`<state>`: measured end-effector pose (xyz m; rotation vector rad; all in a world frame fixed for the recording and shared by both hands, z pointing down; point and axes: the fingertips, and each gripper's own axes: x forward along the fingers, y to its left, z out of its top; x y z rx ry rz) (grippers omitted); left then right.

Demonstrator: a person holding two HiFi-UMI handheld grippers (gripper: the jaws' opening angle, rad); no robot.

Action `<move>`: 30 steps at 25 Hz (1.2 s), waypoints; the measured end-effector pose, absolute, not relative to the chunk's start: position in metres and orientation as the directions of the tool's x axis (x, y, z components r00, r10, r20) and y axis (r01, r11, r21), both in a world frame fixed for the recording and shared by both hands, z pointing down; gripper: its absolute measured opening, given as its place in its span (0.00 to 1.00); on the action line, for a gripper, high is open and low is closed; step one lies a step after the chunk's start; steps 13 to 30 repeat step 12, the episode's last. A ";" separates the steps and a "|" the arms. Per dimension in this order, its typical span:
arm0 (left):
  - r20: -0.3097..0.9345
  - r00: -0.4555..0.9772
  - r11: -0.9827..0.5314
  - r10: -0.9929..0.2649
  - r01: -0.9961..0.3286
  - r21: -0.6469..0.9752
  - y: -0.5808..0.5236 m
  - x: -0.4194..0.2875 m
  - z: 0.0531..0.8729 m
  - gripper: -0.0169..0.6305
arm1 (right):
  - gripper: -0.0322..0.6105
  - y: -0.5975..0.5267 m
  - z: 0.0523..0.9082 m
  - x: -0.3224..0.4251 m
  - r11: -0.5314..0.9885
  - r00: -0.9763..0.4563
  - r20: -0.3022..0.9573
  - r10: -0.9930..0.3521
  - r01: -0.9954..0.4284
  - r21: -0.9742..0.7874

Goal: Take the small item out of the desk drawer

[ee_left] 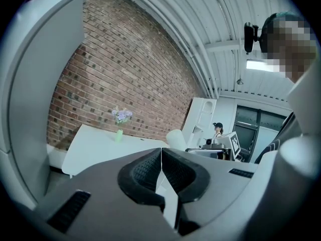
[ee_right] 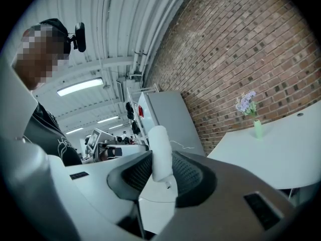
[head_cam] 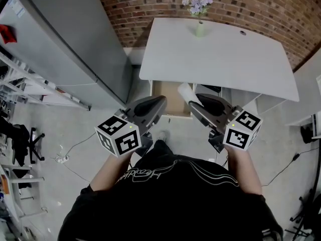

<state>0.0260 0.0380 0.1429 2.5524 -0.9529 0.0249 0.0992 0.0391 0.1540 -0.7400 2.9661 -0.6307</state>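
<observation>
Right gripper (ee_right: 161, 160): clamped on white cylinder (ee_right: 159, 143). Left gripper (ee_left: 161, 153): closed, empty. Head view alone: open drawer (head_cam: 169, 98) under white tabletop (head_cam: 220, 59); vase (head_cam: 200, 29) on tabletop; brick wall (head_cam: 241, 4) behind tabletop.

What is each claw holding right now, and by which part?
The right claw grips a small white cylinder by one end; the rest sticks out past its tips. The left claw is shut, holding nothing.
</observation>
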 end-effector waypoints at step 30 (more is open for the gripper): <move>0.196 0.759 -0.656 -0.621 -0.641 0.399 0.029 0.027 0.170 0.06 | 0.26 0.034 0.178 0.099 0.792 -0.889 0.098 -0.447 -0.444 -0.418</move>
